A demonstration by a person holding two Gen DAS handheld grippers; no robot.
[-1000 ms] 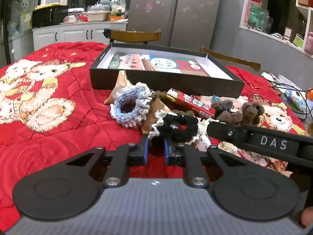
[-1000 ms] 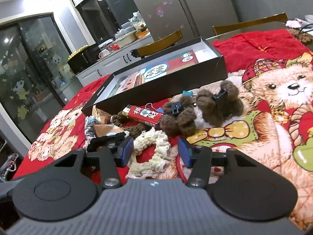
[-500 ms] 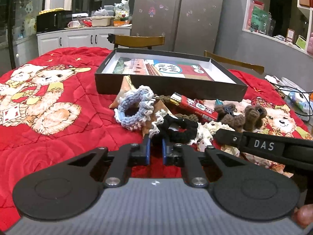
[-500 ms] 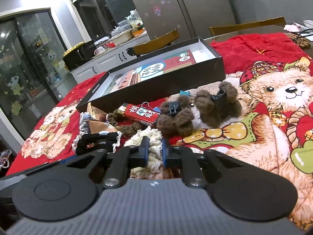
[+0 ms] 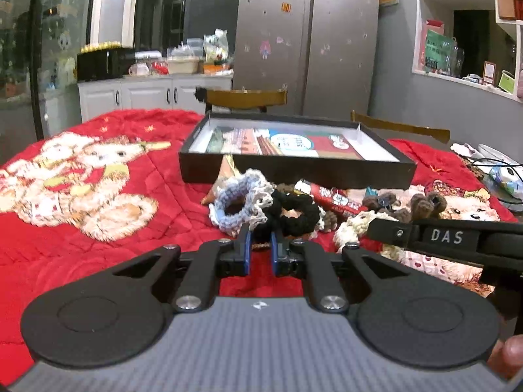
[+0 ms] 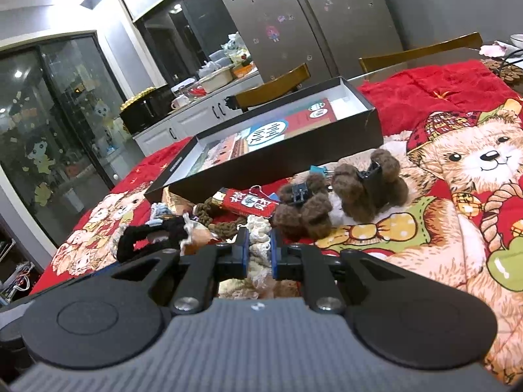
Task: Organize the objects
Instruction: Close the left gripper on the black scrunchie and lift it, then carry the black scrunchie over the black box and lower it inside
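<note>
My left gripper [image 5: 261,240] is shut on the black scrunchie [image 5: 295,212] and holds it lifted above the red blanket, next to the blue-grey scrunchie [image 5: 240,201]. My right gripper [image 6: 260,243] is shut on the cream crochet scrunchie [image 6: 258,228]; it also shows in the left wrist view [image 5: 354,225]. The black scrunchie also shows in the right wrist view [image 6: 153,236]. The open black box [image 5: 295,168] lies behind the pile; it also shows in the right wrist view [image 6: 294,150].
Two brown fuzzy hair clips [image 6: 340,196], a red packet [image 6: 248,201] and a brown braided scrunchie [image 6: 225,225] lie in front of the box. Wooden chairs [image 5: 245,98] stand behind the table. Cables and a white device [image 5: 500,170] lie at the right.
My right gripper closed on the cream scrunchie. My left gripper lifted the black scrunchie off the blanket, and both views rose.
</note>
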